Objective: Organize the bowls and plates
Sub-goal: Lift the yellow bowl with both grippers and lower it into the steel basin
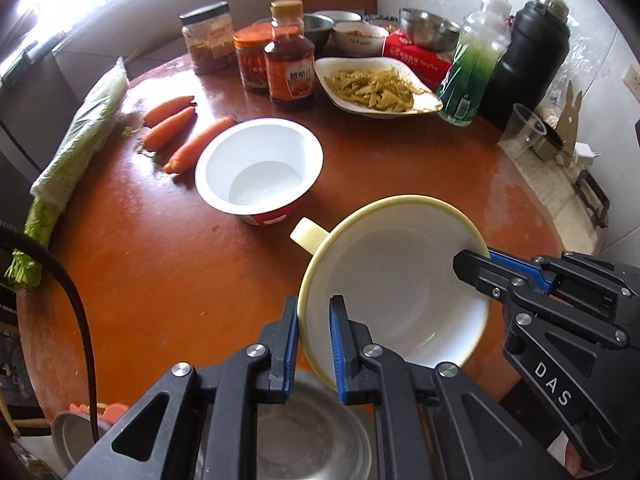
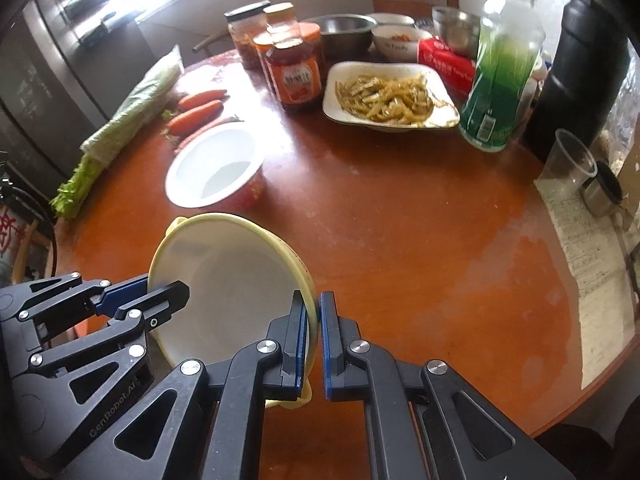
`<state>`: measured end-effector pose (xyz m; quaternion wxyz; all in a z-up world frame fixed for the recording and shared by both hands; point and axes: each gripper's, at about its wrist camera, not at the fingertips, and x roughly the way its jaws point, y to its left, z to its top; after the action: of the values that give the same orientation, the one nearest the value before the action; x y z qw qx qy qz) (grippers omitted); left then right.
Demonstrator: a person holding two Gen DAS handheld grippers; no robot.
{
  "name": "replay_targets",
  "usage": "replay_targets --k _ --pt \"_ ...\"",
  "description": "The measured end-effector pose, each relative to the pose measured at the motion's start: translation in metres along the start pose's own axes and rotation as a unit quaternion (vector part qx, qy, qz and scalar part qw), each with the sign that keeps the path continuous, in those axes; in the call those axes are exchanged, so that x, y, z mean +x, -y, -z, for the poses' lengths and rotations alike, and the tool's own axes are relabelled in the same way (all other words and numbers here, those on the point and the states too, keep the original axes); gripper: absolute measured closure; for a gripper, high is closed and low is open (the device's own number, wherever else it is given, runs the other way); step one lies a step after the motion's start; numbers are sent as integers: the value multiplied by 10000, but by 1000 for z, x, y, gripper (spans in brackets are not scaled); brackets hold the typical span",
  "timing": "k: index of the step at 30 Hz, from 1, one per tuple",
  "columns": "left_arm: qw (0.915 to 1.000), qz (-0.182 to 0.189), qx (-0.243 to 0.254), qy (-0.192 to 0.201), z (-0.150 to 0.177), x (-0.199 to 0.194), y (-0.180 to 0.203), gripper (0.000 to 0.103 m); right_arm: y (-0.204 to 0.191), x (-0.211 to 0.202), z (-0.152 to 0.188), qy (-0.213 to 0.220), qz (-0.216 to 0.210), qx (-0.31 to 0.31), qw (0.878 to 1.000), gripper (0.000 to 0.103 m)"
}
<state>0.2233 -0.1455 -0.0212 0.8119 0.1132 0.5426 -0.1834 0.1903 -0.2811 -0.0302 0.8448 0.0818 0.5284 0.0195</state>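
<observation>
A yellow bowl with a white inside and small side handles hangs tilted above the round brown table. My left gripper is shut on its left rim. On the opposite rim my right gripper is shut as well. An empty white paper bowl with a red outside stands just beyond. A steel bowl lies below my left gripper. A plate of shredded food and steel bowls stand at the back.
Three carrots and a bagged leafy vegetable lie at the left. Sauce jars, a green bottle, a black flask and a clear plastic cup crowd the back and right. Papers cover the table's right edge.
</observation>
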Motion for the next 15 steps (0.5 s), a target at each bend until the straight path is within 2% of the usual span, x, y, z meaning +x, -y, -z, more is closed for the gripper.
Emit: replay_targets --k 8,12,15 --pt "9989 -409 -123 189 36 -44 -16 87 -43 -35 20 282 -167 -405 9986 96" --pt "9979 -516 -268 278 59 -62 -31 85 -68 -40 33 287 -258 -589 9975 96" --pt "9975 -555 -381 192 74 -63 -42 84 -85 -39 44 217 -333 -709 9967 96"
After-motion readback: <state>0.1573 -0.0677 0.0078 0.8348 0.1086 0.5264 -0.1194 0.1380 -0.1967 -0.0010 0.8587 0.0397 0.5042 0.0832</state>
